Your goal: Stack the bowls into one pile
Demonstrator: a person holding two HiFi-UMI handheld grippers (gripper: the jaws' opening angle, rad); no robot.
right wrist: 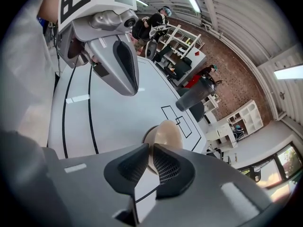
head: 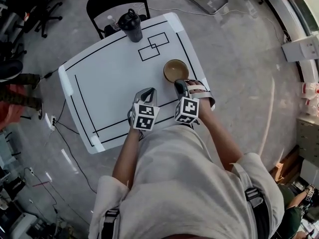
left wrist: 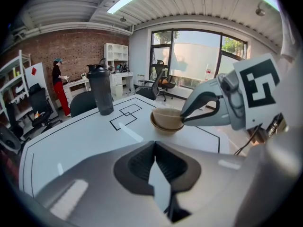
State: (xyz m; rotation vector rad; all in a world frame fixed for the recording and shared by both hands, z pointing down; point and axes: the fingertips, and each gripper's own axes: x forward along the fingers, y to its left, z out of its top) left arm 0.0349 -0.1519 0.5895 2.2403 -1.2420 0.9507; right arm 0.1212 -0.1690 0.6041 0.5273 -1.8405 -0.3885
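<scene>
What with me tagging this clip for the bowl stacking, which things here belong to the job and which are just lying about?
Job: upper bowl, pinched at its rim by the right gripper; lower bowl beneath it; left gripper, shut and empty; table.
Lying about: black shaker bottle on the table; chair behind it.
</scene>
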